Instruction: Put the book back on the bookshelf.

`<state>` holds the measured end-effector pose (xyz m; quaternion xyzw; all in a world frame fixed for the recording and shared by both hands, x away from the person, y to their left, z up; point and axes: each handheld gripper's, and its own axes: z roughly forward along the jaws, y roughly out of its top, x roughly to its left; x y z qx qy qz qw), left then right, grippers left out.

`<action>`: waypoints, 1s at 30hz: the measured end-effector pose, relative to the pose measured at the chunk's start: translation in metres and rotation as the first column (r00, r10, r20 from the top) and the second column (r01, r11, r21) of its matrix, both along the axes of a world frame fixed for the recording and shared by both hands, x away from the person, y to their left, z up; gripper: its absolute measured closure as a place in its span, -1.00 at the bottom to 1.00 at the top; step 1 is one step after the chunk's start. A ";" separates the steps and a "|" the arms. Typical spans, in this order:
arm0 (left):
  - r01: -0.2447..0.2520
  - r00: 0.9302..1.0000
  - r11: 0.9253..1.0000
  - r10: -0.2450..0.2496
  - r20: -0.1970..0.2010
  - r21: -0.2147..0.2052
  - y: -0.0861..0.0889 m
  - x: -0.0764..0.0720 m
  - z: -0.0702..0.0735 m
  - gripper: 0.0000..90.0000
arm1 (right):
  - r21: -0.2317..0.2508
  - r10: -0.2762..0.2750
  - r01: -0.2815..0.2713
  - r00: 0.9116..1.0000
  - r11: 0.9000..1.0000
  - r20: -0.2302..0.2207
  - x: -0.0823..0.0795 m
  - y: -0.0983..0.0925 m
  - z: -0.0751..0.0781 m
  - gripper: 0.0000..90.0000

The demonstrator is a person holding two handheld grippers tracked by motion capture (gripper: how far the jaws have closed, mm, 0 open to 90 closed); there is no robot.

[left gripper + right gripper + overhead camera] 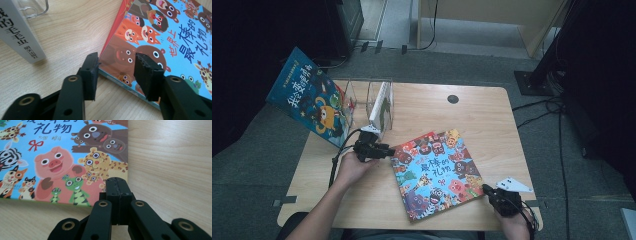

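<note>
A colourful picture book (437, 172) with cartoon animals lies flat on the wooden table (472, 115), turned at an angle. My left gripper (384, 150) is at its upper left corner. In the left gripper view the jaws (117, 72) stand open on either side of the book's edge (162, 32), and the pads do not press on it. My right gripper (487, 190) rests at the book's lower right corner. Its jaws (116, 182) are shut with nothing between them, tips just over the cover's edge (62, 157).
A clear acrylic book stand (367, 97) at the table's back left holds an upright white book (381, 107), whose spine (17, 32) is close to my left gripper. A blue book (309, 97) leans off the left side. A round cable hole (453, 99) sits at the back.
</note>
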<state>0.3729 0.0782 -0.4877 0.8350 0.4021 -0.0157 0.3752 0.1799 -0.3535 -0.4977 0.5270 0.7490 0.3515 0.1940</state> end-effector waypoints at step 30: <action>-0.043 0.989 0.999 0.043 -0.139 0.005 0.019 -0.012 0.000 0.61 | 0.006 -0.039 0.039 0.999 0.999 -0.008 0.022 -0.014 -0.004 1.00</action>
